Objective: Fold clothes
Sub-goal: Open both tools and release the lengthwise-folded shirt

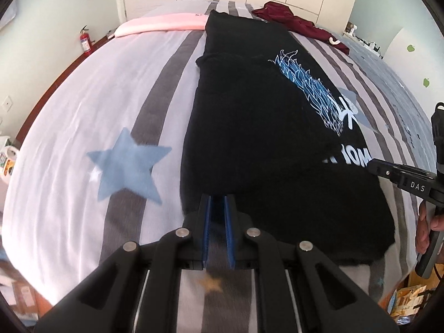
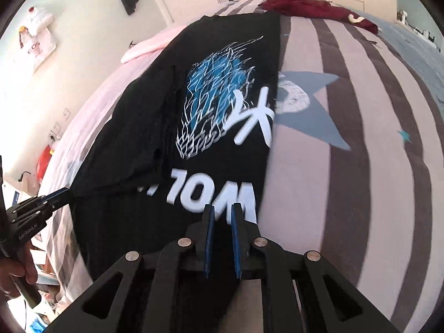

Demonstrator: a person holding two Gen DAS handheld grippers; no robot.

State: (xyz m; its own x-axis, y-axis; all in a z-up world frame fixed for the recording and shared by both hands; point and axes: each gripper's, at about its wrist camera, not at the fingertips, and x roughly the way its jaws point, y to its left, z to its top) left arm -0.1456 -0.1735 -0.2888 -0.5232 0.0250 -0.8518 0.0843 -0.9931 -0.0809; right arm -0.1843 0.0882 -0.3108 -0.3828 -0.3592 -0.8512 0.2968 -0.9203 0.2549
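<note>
A black T-shirt (image 1: 249,138) with a blue and white print lies on the striped bed (image 1: 83,97), folded into a long strip; one side is turned over the middle. My left gripper (image 1: 217,202) hovers at the strip's near left corner, its blue pads slightly apart with nothing between them. In the right wrist view the same shirt (image 2: 216,111) shows white letters near my right gripper (image 2: 223,208), which is open just over the near edge. The left gripper (image 2: 65,194) touches the shirt's left edge there. The right gripper (image 1: 370,165) reaches in at the shirt's right edge.
A folded pink garment (image 1: 166,22) lies at the far left of the bed and a crumpled maroon garment (image 1: 294,19) at the far right. A hand (image 1: 427,227) holds the right gripper's handle. A fire extinguisher (image 1: 85,41) stands by the left wall.
</note>
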